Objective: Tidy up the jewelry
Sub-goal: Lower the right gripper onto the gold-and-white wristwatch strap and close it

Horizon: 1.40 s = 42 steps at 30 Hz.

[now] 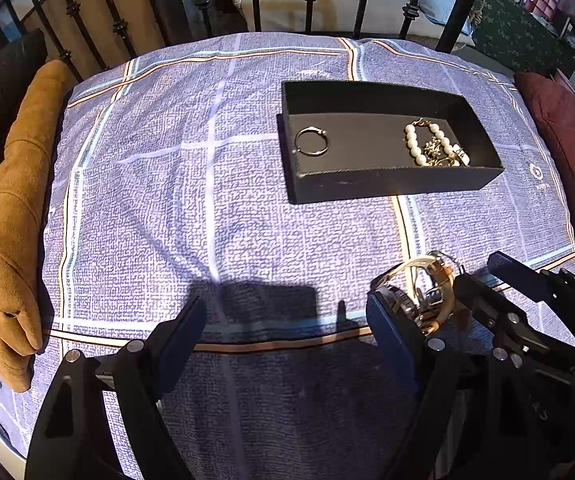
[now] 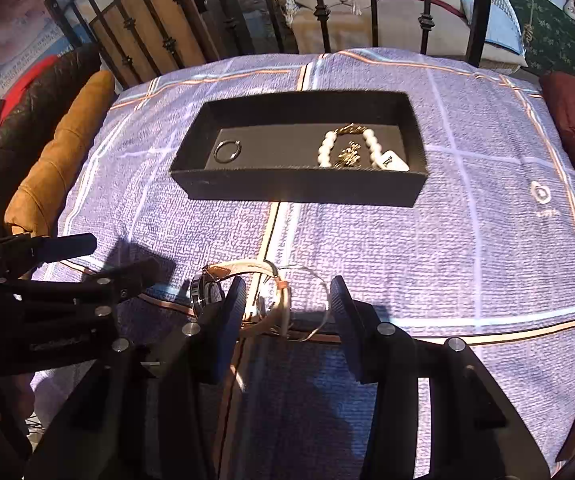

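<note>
Here, right gripper (image 2: 287,312) fingers apart around watch (image 2: 243,300); left gripper (image 1: 287,320) wide, empty

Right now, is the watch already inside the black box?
No, the watch lies on the purple cloth in front of the black box, which holds only a ring and a pearl bracelet.

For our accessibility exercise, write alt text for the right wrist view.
The right gripper, jaws open, straddles a wristwatch and a thin bangle on a checked blue bedspread. Beyond lies an open black box holding a ring and a pearl bracelet; the left gripper enters at left.
</note>
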### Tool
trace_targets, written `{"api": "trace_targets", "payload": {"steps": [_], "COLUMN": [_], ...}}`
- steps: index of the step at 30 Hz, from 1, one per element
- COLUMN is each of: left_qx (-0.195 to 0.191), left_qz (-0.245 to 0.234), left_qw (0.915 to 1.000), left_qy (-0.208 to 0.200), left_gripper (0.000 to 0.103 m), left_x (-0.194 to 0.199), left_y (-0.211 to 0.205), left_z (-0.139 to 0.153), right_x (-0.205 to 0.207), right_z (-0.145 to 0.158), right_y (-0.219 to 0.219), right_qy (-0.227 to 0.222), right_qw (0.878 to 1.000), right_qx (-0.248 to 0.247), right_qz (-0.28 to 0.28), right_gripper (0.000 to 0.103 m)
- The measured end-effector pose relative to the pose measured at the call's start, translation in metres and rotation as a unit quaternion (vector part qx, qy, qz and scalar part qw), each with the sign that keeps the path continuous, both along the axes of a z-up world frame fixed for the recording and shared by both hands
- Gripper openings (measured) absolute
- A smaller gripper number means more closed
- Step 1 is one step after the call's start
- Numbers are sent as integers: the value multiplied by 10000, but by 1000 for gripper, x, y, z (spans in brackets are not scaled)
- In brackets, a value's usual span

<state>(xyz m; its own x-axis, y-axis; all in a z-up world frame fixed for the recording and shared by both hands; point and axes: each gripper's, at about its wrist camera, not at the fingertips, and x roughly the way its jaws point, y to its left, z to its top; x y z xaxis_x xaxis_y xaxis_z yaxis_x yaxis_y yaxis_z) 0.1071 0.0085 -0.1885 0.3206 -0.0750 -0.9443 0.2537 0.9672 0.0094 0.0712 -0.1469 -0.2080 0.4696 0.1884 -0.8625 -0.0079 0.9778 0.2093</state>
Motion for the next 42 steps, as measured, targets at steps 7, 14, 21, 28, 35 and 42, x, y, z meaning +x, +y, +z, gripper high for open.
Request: {"api": "trace_targets", "payload": {"steps": [7,14,21,28,35,42], "left_qx": [-101,-75,94,88,-136,-184], "left_qz": [271,394,361,261,244,183], "left_qw": [9995,9990,9991,9995,9990,9995], "left_qy": [121,221,188,175,336,176], "left_gripper": [80,80,79,41,2,1], "left_x": [1,3,1,1,12,18], "left_y": [21,29,27,25,26,23], "left_z": [-15,-30,-41,-36,-21,-3], "right_x": [8,11,12,11,7,2], "right_z": [-13,-22,-32,-23,-7,15], "right_y": [8,14,19,13,14,10], "right_qy": [125,256,369,257,97,-99], "right_qw": [9998,9993,9990,9997,9999,9999], "right_qx": [-119,-243,-240,-22,-81,10], "right_qz": [30,77,117,39,87,68], "right_gripper": [44,37,21,9,10,10]}}
